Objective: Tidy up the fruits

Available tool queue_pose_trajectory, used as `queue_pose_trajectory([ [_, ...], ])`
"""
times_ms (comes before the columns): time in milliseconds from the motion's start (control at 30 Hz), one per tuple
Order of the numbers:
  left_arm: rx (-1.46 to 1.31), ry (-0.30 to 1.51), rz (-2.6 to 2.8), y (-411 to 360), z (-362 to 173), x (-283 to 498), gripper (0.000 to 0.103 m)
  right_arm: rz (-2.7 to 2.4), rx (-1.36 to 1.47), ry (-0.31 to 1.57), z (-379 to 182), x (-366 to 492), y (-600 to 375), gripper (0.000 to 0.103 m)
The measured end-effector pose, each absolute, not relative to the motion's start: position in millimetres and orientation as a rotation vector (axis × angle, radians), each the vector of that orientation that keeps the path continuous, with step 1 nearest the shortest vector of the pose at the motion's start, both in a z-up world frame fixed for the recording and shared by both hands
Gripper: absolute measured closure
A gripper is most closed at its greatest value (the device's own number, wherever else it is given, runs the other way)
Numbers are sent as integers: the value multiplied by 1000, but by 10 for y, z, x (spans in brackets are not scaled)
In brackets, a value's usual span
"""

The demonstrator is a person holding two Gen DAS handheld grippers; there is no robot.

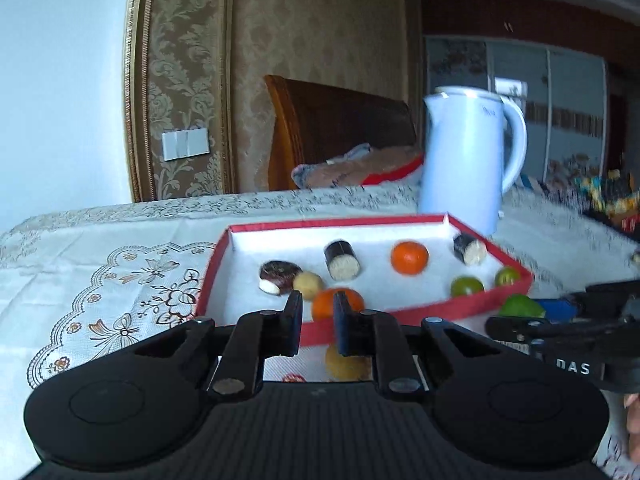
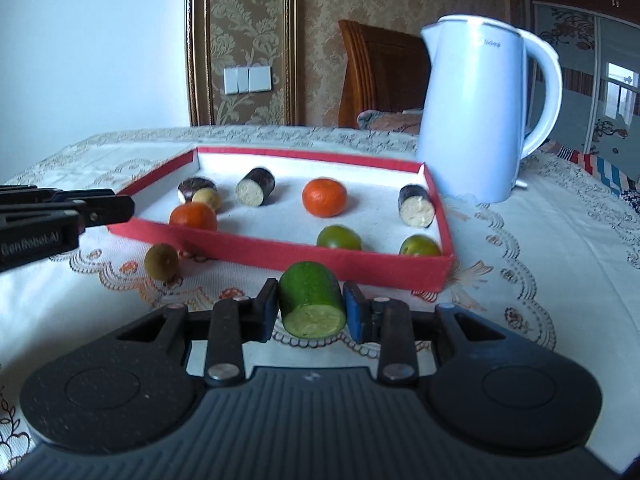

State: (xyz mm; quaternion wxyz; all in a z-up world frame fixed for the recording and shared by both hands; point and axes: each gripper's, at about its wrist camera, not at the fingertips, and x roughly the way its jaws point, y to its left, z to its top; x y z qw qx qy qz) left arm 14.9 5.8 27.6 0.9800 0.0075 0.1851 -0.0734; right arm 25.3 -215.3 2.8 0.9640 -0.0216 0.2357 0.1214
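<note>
A red tray with a white lining lies on the tablecloth. It holds two oranges, two green fruits, two dark-skinned cut cylinders, a dark round piece and a small yellowish fruit. My right gripper is shut on a green cut fruit just in front of the tray's near wall. My left gripper hovers at the tray's near-left corner, jaws close together with nothing between them. An olive-yellow fruit lies on the cloth below it, outside the tray.
A white kettle stands behind the tray's far right corner. A wooden chair back is beyond the table. The embroidered tablecloth stretches to the left of the tray. A person's fingers show at the right edge of the left wrist view.
</note>
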Motion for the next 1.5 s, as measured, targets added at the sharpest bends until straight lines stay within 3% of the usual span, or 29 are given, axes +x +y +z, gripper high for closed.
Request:
queue_pose_trajectory([
  [300, -95, 448, -229, 223, 278, 230, 87, 254, -47, 455, 135, 362, -2154, 71],
  [700, -44, 565, -261, -46, 84, 333, 86, 256, -21, 466, 105, 355, -2181, 71],
  [1067, 13, 544, -213, -105, 66, 296, 86, 264, -15, 474, 90, 342, -2181, 71],
  [1100, -11, 551, -228, -82, 69, 304, 83, 265, -15, 474, 89, 339, -2182, 71],
  [1167, -34, 554, -242, -76, 72, 309, 59, 267, -14, 474, 92, 340, -2179, 71],
  [1200, -22, 546, -233, -93, 72, 306, 30, 268, -12, 473, 93, 338, -2181, 71],
  [1233, -1, 528, -211, -118, 73, 295, 24, 268, -11, 473, 92, 339, -2182, 71],
  [1467, 90, 523, -181, -246, 32, 327, 25, 274, -8, 481, 80, 344, -2179, 71],
  [1500, 86, 525, -184, -240, 30, 336, 36, 273, -7, 480, 80, 343, -2179, 71],
])
